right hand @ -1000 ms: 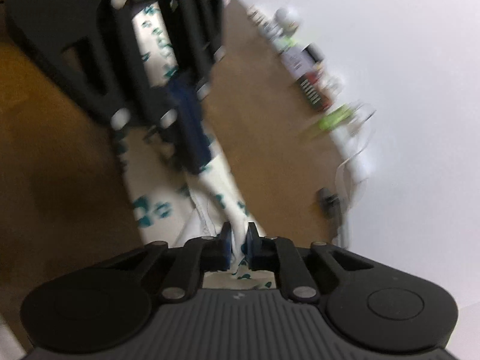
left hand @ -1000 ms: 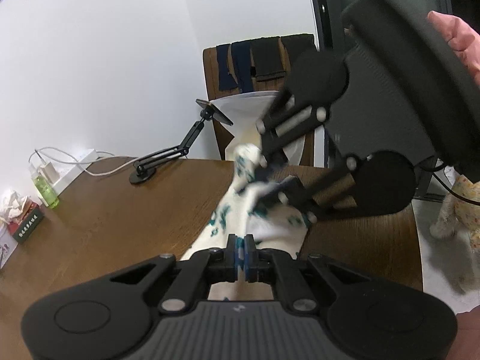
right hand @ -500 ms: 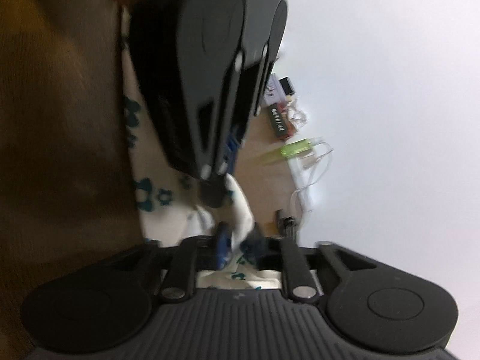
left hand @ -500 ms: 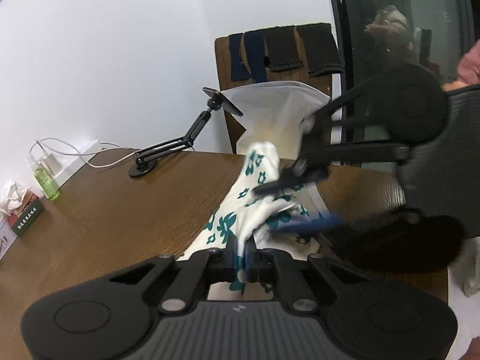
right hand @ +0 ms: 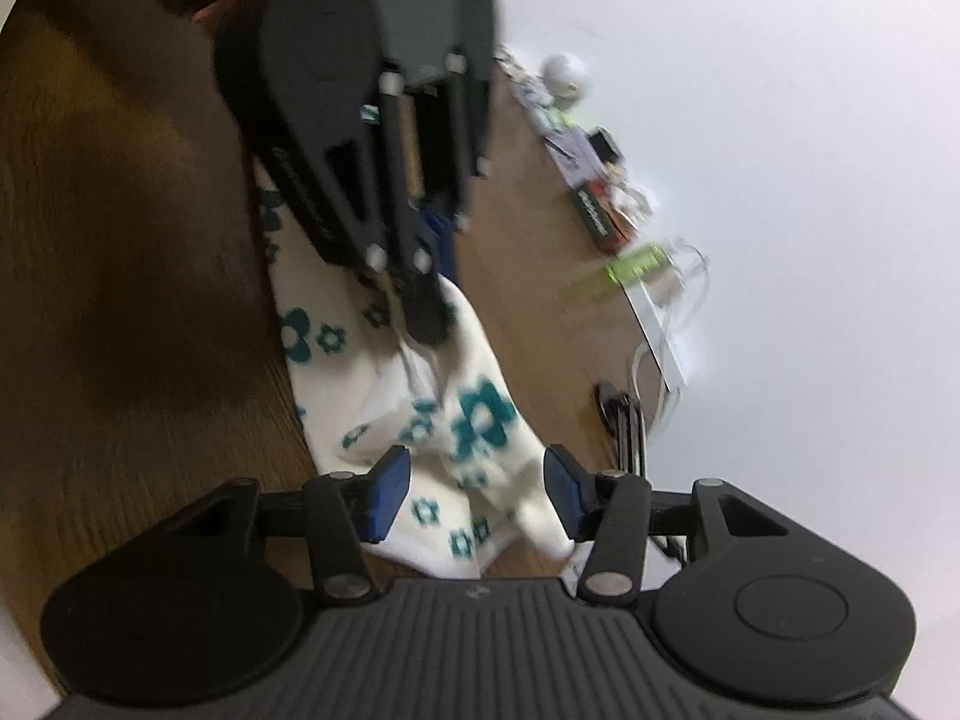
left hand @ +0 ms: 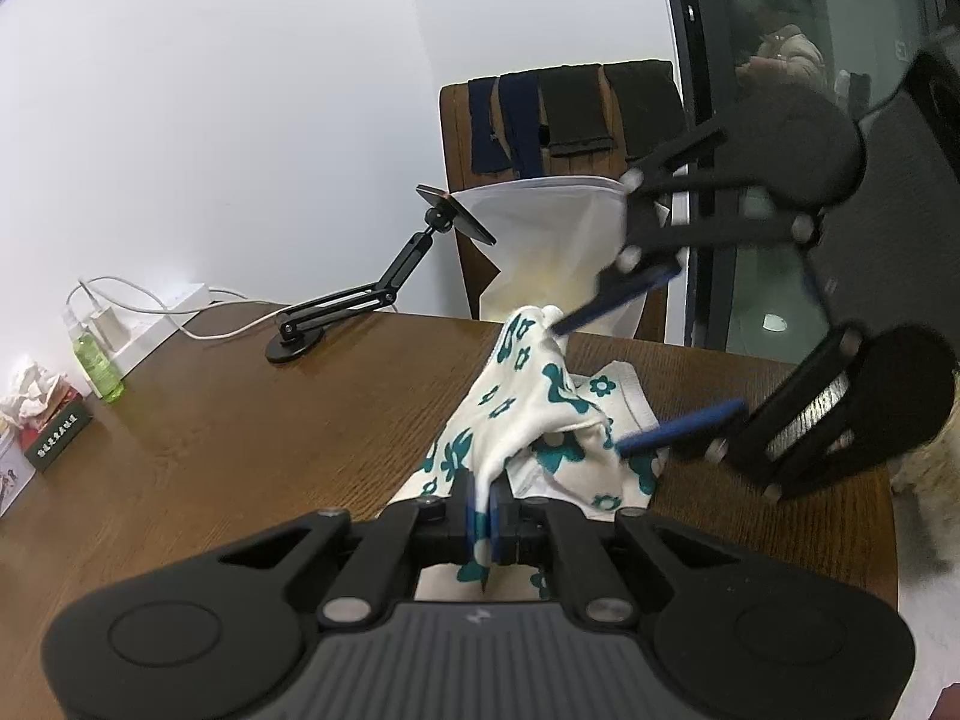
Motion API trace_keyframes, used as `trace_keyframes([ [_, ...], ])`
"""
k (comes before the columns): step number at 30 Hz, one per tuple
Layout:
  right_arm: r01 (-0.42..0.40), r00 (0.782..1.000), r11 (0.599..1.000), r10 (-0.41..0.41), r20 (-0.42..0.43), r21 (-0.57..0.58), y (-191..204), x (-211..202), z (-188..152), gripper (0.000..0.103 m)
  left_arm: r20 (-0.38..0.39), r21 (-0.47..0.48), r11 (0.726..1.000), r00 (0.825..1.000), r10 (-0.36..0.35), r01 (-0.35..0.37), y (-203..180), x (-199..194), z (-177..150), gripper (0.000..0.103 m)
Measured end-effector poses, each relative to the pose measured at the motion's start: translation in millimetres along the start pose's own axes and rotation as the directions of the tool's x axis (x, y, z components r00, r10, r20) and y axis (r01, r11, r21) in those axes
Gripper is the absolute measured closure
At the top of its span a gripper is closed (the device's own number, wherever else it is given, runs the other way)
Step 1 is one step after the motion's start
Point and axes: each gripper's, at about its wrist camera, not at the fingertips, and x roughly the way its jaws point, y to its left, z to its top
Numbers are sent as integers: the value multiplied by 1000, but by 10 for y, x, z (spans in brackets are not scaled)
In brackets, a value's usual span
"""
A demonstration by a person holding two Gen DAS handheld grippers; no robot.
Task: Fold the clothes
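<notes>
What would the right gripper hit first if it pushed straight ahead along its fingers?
Probably the flowered garment: the right gripper is open, with cloth bunched between and just ahead of its fingers. Beyond that sits the left gripper, shut on the same cloth. Blur leaves depth uncertain.

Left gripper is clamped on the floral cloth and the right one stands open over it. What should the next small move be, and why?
Probably the right gripper should close on a new edge of the white cloth with teal flowers. Its blue pads stand apart with fabric between them but not pressed, while the left gripper pinches a bunched fold above the brown wooden table. The cloth lies crumpled, so a second grip seems needed to spread it.
</notes>
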Motion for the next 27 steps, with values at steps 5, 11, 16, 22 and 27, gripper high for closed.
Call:
trace_keyframes([
  [5,7,1000,1000,-7,-9,-5,105,102,145,58,-6,-17,1000,1000,-19,18,21,1,-13,99],
  [11,57,997,998,-57,-50,10,216,92,119,90,-16,9,999,999,-48,48,-97,2,-80,99],
  [16,150,984,981,-161,-78,-127,607,159,92,90,-50,-32,995,994,-97,96,-162,29,-209,80],
  [22,163,983,979,-171,-62,-123,677,-21,60,82,41,-140,970,980,-196,200,31,-358,-332,62],
  [27,77,997,993,-74,-29,93,376,-358,13,74,101,-276,951,988,-117,140,368,-600,-467,61],
])
